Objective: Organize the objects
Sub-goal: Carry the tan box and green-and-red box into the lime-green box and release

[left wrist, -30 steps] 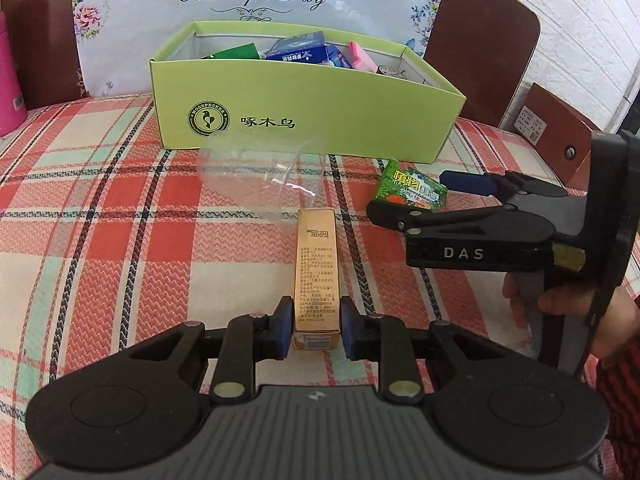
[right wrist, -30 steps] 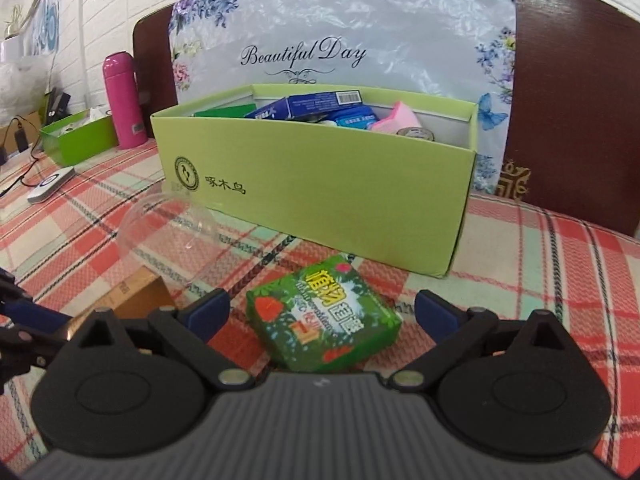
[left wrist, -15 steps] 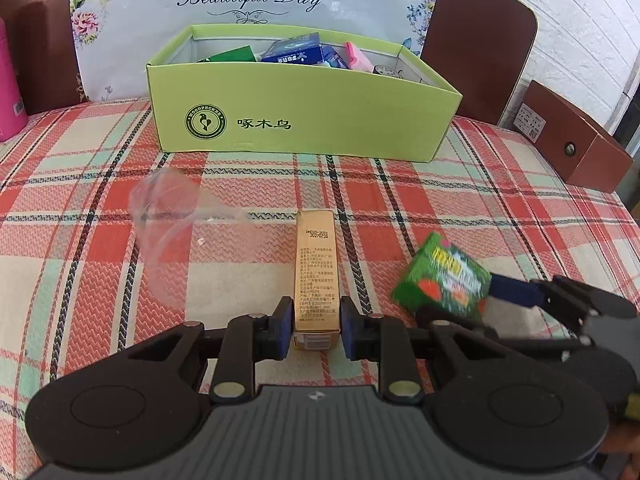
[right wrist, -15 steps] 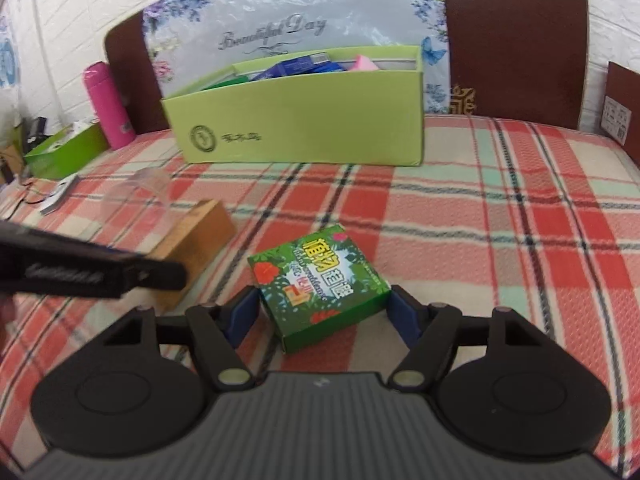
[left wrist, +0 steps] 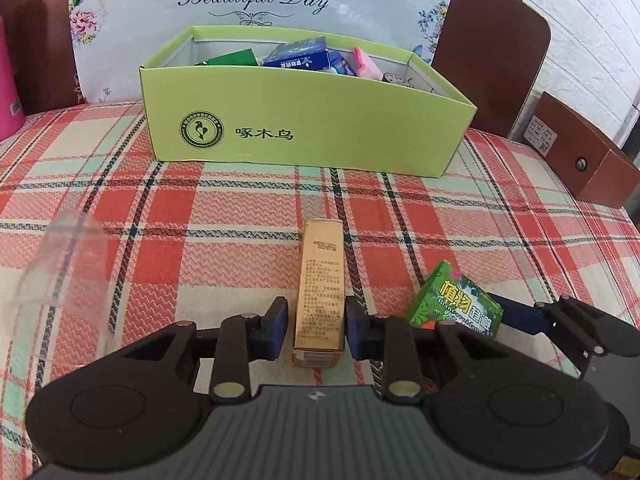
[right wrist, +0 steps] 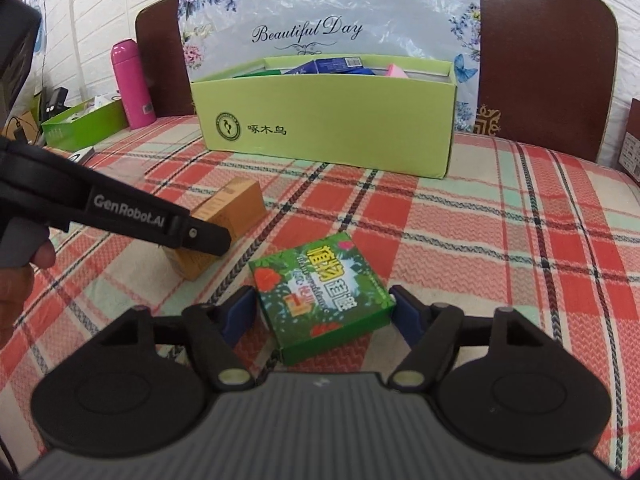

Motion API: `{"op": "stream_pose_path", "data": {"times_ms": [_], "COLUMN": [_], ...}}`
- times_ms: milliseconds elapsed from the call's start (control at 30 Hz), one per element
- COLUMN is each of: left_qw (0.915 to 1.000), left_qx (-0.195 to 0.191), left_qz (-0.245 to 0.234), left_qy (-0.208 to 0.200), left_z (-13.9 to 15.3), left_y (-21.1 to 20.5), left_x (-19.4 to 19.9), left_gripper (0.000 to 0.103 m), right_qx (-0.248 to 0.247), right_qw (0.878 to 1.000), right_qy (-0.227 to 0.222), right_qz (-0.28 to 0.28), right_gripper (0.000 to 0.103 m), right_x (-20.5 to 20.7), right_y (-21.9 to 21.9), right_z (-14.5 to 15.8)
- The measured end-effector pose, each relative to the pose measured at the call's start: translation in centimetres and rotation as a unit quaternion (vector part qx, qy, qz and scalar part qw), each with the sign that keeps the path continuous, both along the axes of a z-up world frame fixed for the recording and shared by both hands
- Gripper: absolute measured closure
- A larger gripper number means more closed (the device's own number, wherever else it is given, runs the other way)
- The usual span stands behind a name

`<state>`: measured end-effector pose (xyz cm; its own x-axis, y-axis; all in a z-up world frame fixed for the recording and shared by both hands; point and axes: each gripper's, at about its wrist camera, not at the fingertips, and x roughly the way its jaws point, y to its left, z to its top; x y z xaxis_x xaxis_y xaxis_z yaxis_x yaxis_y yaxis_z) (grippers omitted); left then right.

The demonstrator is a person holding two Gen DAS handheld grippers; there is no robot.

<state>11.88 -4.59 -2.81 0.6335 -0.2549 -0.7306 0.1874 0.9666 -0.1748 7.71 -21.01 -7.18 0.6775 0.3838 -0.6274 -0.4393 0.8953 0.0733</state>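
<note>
A slim gold cardboard carton point(left wrist: 320, 292) printed with fine text lies flat on the plaid cloth, its long axis pointing toward the open lime-green cardboard box point(left wrist: 304, 128) — already holding blue, green and pink packets. Just to the carton's right sits a flat, square green box with leaf print and red flowers point(right wrist: 322, 292), slightly tilted and turned askew.
</note>
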Motion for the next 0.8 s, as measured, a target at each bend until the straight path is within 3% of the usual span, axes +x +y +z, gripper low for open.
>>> {"op": "stream_pose_path", "data": {"times_ms": [67,300,533,800], "left_qw": [1.0,0.9997,0.9969,0.9908], "left_qx": [0.002,-0.005,-0.029,-0.038], "left_qz": [-0.001,-0.004,-0.013,-0.022], "left_qy": [0.0,-0.022,-0.072,-0.128], "left_z": [-0.1,1.7,5.6,10.3], "left_y": [-0.1,0.2,0.3,-0.4], "left_x": [-0.1,-1.0,-0.9,0.9], "left_gripper": [0.078,0.078,0.078,0.078], "right_qx": [0.003,0.027,0.047,0.028], "right_qw": [1.0,1.0,0.998,0.992], "right_qy": [0.003,0.004,-0.052,-0.121], "right_qz": [-0.004,-0.006,-0.004,-0.023], "right_gripper": [0.033,0.034,0.034,0.034], "right_x": [-0.1,-0.3,0.6,3.1], "right_y": [-0.1,-0.6,-1.1,-1.1], "right_z": [0.1,1.8,6.3,10.4]}}
